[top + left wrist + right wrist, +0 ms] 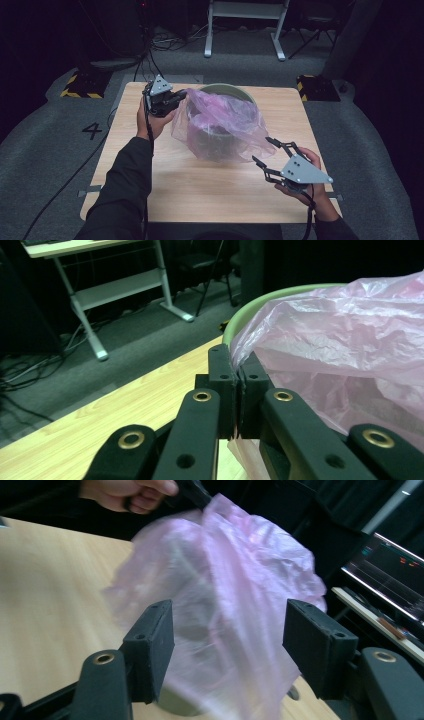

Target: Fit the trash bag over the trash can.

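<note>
High view: left gripper (176,98) pinches pink bag (220,125); right gripper (266,151) open.

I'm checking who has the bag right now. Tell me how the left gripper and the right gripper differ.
The left gripper is shut on the edge of the pink plastic bag; the right gripper is open, its pads pressing on nothing. The left gripper sits at the bag's far left corner by the green bin; the right gripper hangs off the bag's near right side. Both have black jaws and a grey three-cornered plate.
</note>
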Motion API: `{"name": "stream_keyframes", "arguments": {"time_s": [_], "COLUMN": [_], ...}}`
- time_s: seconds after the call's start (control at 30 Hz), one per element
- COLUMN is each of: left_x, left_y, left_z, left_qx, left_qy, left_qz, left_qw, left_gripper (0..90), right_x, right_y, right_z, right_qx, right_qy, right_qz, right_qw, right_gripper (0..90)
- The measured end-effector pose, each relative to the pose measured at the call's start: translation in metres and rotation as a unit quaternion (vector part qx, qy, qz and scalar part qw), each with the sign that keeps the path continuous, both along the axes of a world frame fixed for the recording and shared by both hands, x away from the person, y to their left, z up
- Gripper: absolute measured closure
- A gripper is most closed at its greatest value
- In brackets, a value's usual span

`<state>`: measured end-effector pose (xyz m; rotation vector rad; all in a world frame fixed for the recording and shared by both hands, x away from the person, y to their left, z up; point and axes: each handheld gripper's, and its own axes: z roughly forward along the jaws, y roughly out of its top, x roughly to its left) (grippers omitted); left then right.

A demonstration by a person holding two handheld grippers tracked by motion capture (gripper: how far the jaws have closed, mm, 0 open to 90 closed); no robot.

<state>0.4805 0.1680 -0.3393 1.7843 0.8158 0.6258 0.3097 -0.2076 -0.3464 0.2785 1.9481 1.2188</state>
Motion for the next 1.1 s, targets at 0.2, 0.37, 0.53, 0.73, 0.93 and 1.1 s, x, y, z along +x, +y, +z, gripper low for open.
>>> {"name": "stream_keyframes", "arguments": {"time_s": [0.2, 0.37, 0.53, 0.73, 0.93, 1.1], "left_x": [0.007, 0.012, 0.019, 0.029, 0.040, 0.049], "left_y": [0.000, 0.002, 0.004, 0.003, -0.001, -0.006], "left_z": [-0.006, -0.011, -0.016, -0.021, -0.029, -0.037], "left_qx": [-0.008, -0.031, -0.032, -0.038, -0.031, -0.022], "left_qy": [0.003, 0.001, 0.003, 0.011, 0.018, 0.031], "left_qz": [0.001, -0.001, 0.005, 0.012, 0.029, 0.032], "left_qw": [1.0000, 0.9995, 0.9995, 0.9991, 0.9989, 0.9988], "left_gripper": [86.4, 86.0, 86.0, 85.1, 88.5, 89.5], "right_x": [0.037, 0.053, 0.062, 0.076, 0.101, 0.129], "right_y": [0.005, 0.004, 0.000, -0.008, -0.017, -0.021], "right_z": [-0.003, -0.010, -0.012, -0.007, -0.007, -0.015], "right_qx": [-0.007, 0.005, 0.001, 0.032, 0.090, 0.108], "right_qy": [0.024, 0.054, 0.056, 0.055, 0.102, 0.158], "right_qz": [-0.051, -0.036, -0.050, -0.071, -0.101, -0.139], "right_qw": [0.9984, 0.9979, 0.9972, 0.9955, 0.9855, 0.9718], "right_gripper": [50.2, 56.2, 73.5, 85.9, 89.6, 90.0]}}
